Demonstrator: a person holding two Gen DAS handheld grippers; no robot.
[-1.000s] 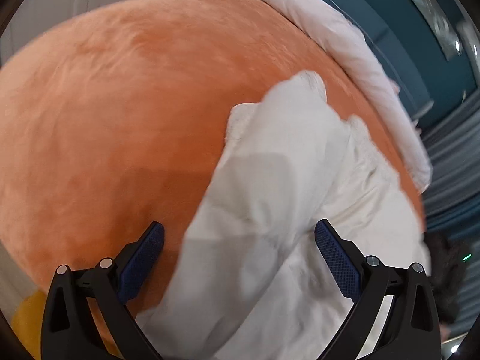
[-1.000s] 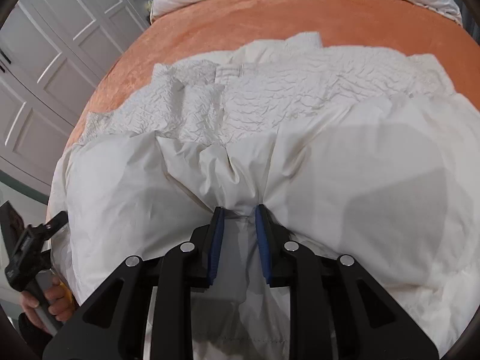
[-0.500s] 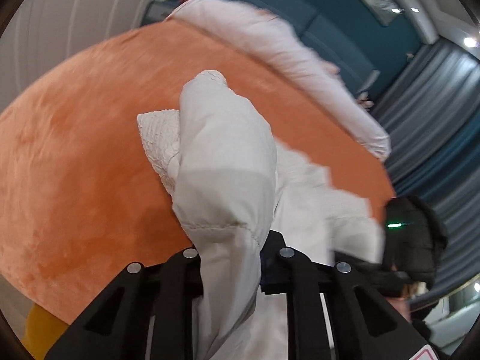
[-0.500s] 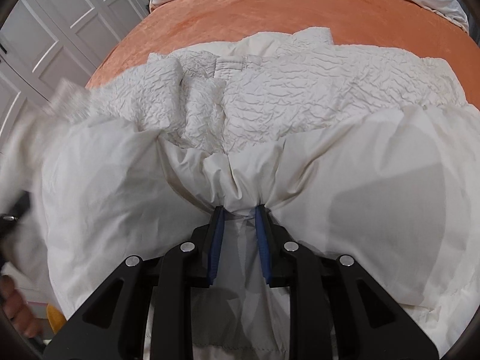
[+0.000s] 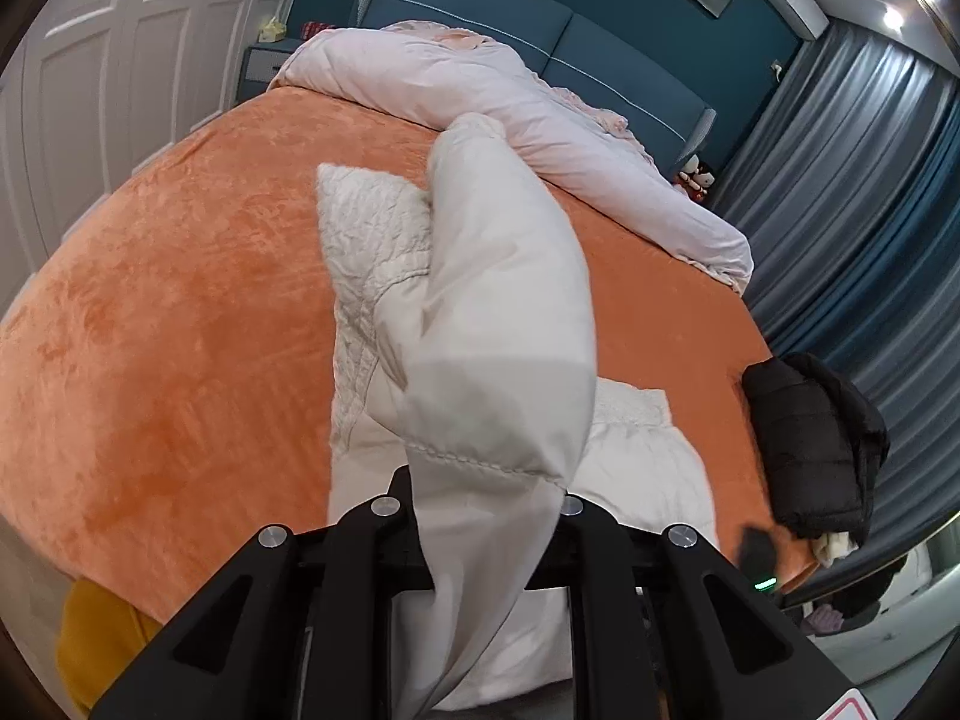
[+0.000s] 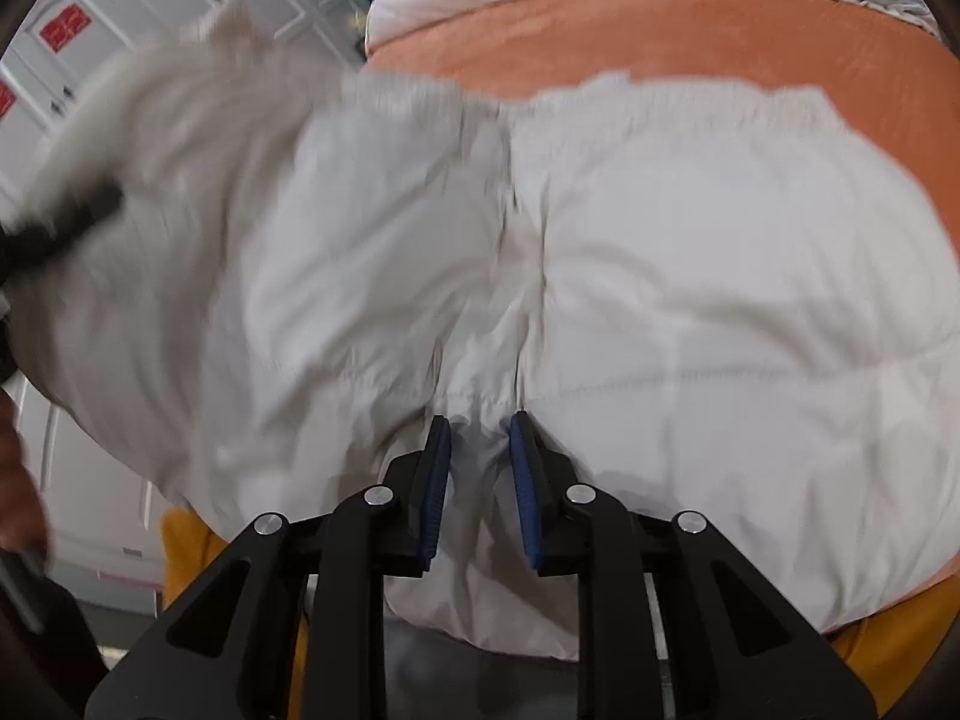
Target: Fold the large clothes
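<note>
Both grippers now clamp the white jacket (image 6: 690,276): the left gripper (image 5: 480,516) has just closed on its sleeve (image 5: 498,300) and lifted it, starting a fold; the right gripper (image 6: 479,468) keeps pinching the hem.

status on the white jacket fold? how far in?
Early. Done: both grippers have a hold on the white jacket; a black jacket sits bundled near the edge of the orange bed. In hand: the left gripper holds a sleeve raised off the bed, the right gripper pinches the hem. Left: the sleeve isn't laid across yet, and the body lies spread, unfolded.
</note>
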